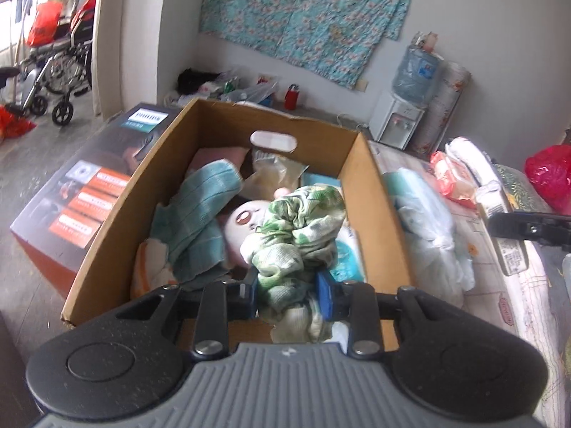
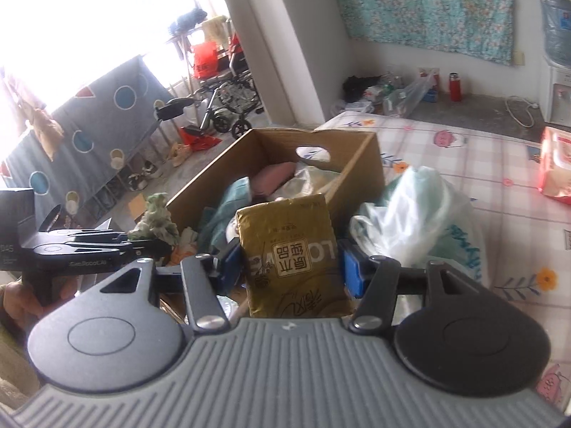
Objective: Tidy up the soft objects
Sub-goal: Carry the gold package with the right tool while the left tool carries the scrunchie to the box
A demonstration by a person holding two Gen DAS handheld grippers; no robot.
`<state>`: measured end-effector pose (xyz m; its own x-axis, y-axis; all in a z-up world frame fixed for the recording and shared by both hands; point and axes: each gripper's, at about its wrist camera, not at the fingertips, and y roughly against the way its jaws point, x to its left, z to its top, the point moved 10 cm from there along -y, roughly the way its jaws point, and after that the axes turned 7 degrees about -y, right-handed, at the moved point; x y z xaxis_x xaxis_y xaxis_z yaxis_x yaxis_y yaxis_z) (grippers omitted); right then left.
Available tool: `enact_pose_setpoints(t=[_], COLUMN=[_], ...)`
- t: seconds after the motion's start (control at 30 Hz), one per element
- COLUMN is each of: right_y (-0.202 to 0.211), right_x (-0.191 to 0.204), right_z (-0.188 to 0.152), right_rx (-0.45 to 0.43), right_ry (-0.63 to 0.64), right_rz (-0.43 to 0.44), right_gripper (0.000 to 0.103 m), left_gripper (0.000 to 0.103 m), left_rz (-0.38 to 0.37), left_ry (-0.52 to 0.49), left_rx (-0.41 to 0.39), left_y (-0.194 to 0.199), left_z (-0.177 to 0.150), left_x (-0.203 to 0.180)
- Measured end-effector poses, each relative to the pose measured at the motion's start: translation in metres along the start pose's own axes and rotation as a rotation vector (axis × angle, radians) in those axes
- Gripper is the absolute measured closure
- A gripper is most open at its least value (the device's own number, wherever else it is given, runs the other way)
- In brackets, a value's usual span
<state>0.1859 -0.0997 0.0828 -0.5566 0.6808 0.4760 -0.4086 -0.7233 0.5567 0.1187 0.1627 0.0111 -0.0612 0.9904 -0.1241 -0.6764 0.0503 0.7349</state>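
My left gripper (image 1: 288, 294) is shut on a crumpled green-and-white cloth (image 1: 296, 235) and holds it over the near end of an open cardboard box (image 1: 374, 192). The box holds a teal towel (image 1: 203, 210), a doll's face (image 1: 246, 217), a pink cushion and plastic packs. My right gripper (image 2: 291, 267) is shut on a gold tissue pack (image 2: 292, 249), held just before the box (image 2: 360, 164). The left gripper (image 2: 96, 246) with the cloth (image 2: 157, 221) shows at the left of the right wrist view.
The box stands at the edge of a bed with a patterned sheet (image 2: 464, 164). A pale plastic bag (image 2: 421, 210) lies right of the box, a red-white pack (image 2: 556, 164) farther right. A printed carton (image 1: 78, 192) stands left of the box. A water dispenser (image 1: 399, 121) and wheelchair (image 1: 60, 71) stand farther off.
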Motion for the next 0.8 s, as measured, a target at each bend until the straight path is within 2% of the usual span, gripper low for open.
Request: enact_pose_setpoints(t=[0.17,0.23,0.3,0.43,0.6,0.8], right_y=[-0.040,-0.053,-0.064,-0.078,-0.092,-0.106], right_x=[0.041,0.051,0.058,0.064,0.060,0.059], right_z=[0.009,0.012,0.013,0.014,0.011,0.009], right_rx=[0.056,0.075,0.092,0.120,0.152,0.173], right_ry=[0.041,0.051,0.056,0.062,0.059,0.057], right_rz=[0.053,0.059,0.064,0.061,0.054,0.058], right_gripper=[0.047,0.047,0.047,0.047,0.047,0.047], left_gripper=[0.070,0.066,0.059,0.049,0.045,0.043], left_rz=[-0.026,-0.033,0.008,0.085,0.051,0.115], left_ry=[0.063,0.061,0.036,-0.002,0.024,0.002], left_rx=[0.137,0.174,0.194,0.172,0.147,0.049], left_y=[-0.031,-0.036,-0.041,-0.040,-0.035,-0.018], left_z=[-0.016,-0.029,-0.032,-0.029,-0.024,-0.013], left_x=[0.031,0.035,0.039,0.051,0.053,0.056])
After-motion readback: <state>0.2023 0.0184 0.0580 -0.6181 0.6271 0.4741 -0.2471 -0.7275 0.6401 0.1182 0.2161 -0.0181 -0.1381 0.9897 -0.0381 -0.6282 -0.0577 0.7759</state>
